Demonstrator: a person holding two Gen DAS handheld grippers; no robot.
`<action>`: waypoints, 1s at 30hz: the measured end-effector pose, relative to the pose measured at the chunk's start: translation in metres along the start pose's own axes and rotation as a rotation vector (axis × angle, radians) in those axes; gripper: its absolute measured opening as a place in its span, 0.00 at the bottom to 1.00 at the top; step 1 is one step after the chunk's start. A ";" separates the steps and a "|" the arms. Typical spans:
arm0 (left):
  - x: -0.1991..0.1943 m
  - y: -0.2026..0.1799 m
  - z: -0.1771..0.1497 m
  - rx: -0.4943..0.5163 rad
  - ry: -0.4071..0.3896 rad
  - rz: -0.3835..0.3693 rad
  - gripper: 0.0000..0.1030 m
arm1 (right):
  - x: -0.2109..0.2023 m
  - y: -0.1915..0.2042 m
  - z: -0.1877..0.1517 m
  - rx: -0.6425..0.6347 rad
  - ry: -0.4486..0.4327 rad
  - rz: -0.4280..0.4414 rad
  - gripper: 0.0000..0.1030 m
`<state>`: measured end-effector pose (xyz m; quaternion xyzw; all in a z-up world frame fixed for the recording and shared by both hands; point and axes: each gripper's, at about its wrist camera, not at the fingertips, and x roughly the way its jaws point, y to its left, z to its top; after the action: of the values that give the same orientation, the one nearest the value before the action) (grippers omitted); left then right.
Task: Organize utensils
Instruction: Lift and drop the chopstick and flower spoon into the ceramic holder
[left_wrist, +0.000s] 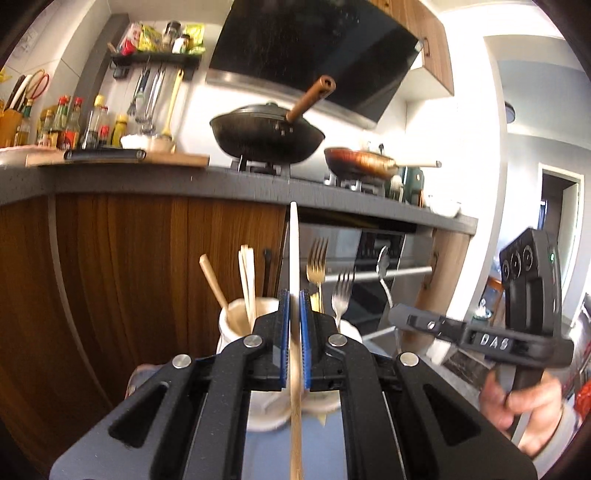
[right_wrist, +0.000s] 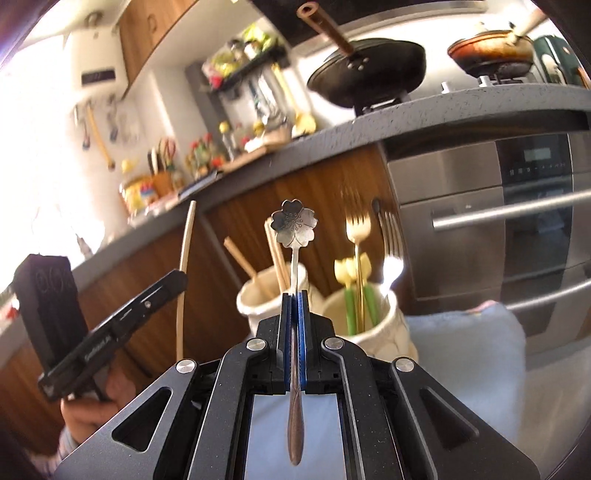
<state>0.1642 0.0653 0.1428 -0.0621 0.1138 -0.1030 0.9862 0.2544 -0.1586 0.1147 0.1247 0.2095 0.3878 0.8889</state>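
- The left tongs (left_wrist: 294, 295) are clamped on a long, thin wooden chopstick (left_wrist: 294, 251), its pale tip standing up above the blue pads and its lower end running back beneath the tool.
- The right tongs (right_wrist: 294, 297) are clamped on a small silver spoon with a flower-shaped bowl (right_wrist: 293, 222); the flower end points up, and the handle hangs back below the black frame.
- Just beyond both tools stand two cream ceramic utensil cups. The left cup (right_wrist: 258, 299) holds several wooden chopsticks (right_wrist: 275, 254).
- The right cup (right_wrist: 384, 325) holds a gold fork (right_wrist: 357, 229), a silver fork (right_wrist: 391, 254) and yellow-headed utensils with green handles (right_wrist: 349, 280).
- Both cups sit beside a pale blue cloth (right_wrist: 469, 354), which lies to their right in the right wrist view.
- Behind stands a wooden-fronted kitchen desk with a grey speckled top (left_wrist: 147, 177). It carries a black wok with a brown handle (left_wrist: 266, 133) and a copper-coloured frying pan (left_wrist: 358, 160) on the hob.
- A stainless steel oven (right_wrist: 491, 229) is set under that top.
- In the left wrist view, the person's right hand (left_wrist: 524, 406) grips the other tool's handle.
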 end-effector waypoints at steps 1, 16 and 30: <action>0.003 0.001 0.003 -0.004 -0.020 -0.001 0.05 | 0.002 -0.001 0.001 0.007 -0.019 0.002 0.04; 0.022 0.022 0.048 -0.081 -0.312 -0.028 0.05 | 0.035 -0.003 0.027 0.024 -0.220 0.001 0.04; 0.068 0.026 0.022 -0.052 -0.342 0.029 0.05 | 0.050 -0.015 0.025 -0.072 -0.296 -0.140 0.04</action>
<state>0.2395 0.0775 0.1460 -0.1024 -0.0524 -0.0738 0.9906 0.3059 -0.1327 0.1168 0.1337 0.0704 0.3097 0.9388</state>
